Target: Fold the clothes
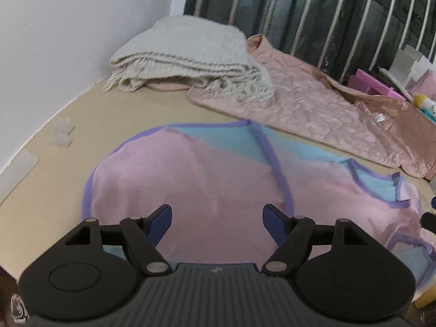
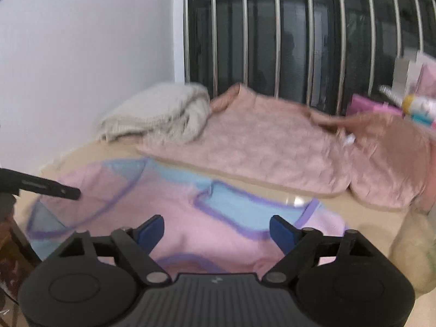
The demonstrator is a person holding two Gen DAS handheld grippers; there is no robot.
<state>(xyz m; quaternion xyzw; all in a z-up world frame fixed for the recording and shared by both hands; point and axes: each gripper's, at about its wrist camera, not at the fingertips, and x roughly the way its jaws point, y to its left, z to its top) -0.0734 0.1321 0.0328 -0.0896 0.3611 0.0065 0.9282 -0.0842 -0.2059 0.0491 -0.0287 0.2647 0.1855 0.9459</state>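
Note:
A pink garment (image 1: pixel 190 179) with light-blue panels and purple trim lies partly folded on the beige table (image 1: pixel 109 114). It also shows in the right wrist view (image 2: pixel 190 218). My left gripper (image 1: pixel 217 219) is open and empty, hovering just above the pink cloth. My right gripper (image 2: pixel 217 230) is open and empty above the garment's near edge, close to its blue neckline panel (image 2: pixel 239 212). The other gripper's black finger (image 2: pixel 43 186) reaches in from the left in the right wrist view.
A folded cream fringed blanket (image 1: pixel 188 57) and a quilted pink blanket (image 1: pixel 313 106) lie at the back of the table. White railing bars (image 1: pixel 313 11) stand behind. Pink boxes and bottles (image 1: pixel 381 84) sit at the far right. A white wall (image 1: pixel 68 41) is on the left.

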